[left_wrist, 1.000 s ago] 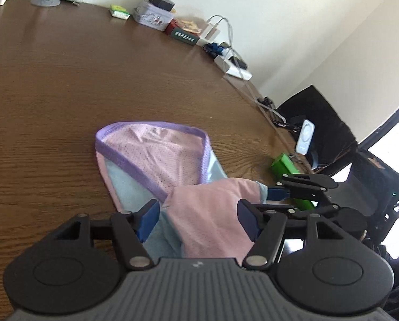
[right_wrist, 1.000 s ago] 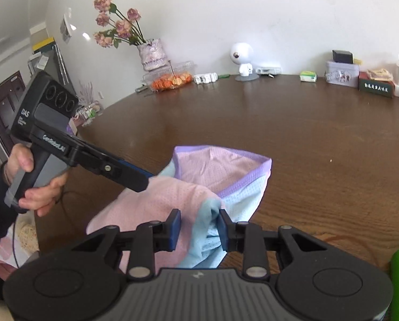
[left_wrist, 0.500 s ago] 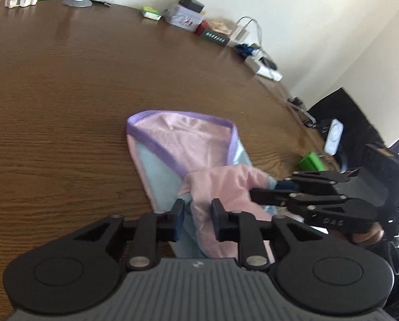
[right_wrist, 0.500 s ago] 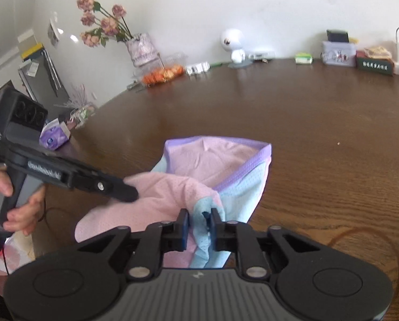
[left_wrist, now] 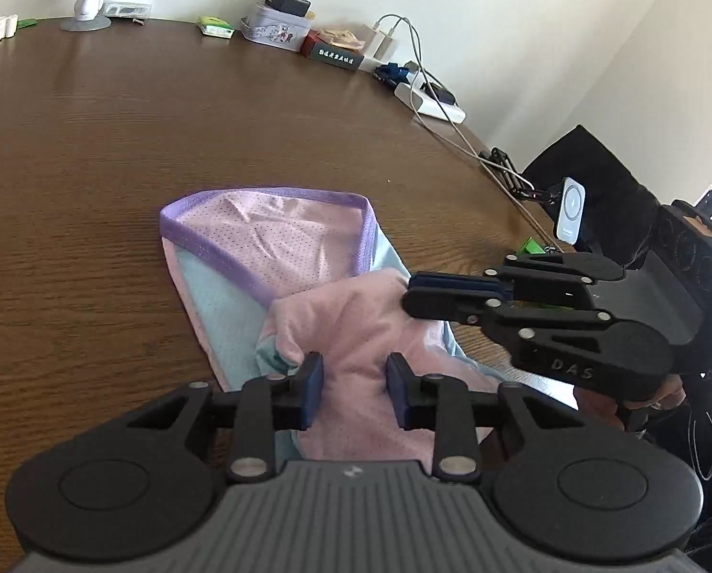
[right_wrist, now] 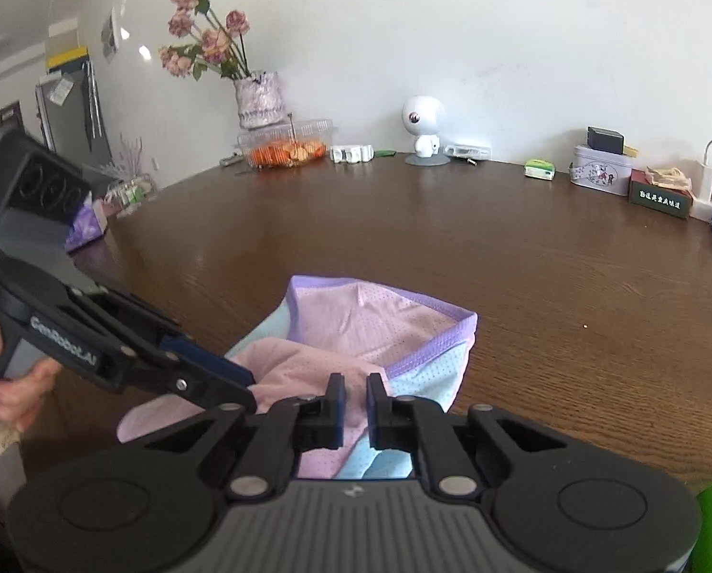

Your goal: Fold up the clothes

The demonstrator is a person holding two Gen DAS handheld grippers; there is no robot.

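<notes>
The left gripper (left_wrist: 352,387), at the bottom centre of its own view, has its two blue-padded fingers (left_wrist: 312,390) spread apart with a fold of pink cloth lying between them; the pads do not press it, so it stands released. In the right wrist view it enters from the left edge, held by a hand (right_wrist: 9,389), its tip reaching the pink fold.

The right gripper (right_wrist: 354,400), low in the middle of its view, has its jaws drawn nearly together with a narrow strip of pink fabric between them (whether the pads actually pinch the cloth cannot be told from here). In the left wrist view the same tool comes in from the right, its fingers lying close one over the other at the edge of the pink fold.

The garment (left_wrist: 270,258), pink mesh with a purple band and pale blue panels, lies on the brown wooden table (left_wrist: 117,143) just ahead of both tools, its near part bunched up over the flat part; in the right wrist view it sits at lower centre (right_wrist: 379,320).

Farther back along the wall stand a white round-headed figure (right_wrist: 422,126), a vase of dried roses (right_wrist: 258,98), a clear box of orange food (right_wrist: 286,143) and a tin (right_wrist: 599,174).
</notes>
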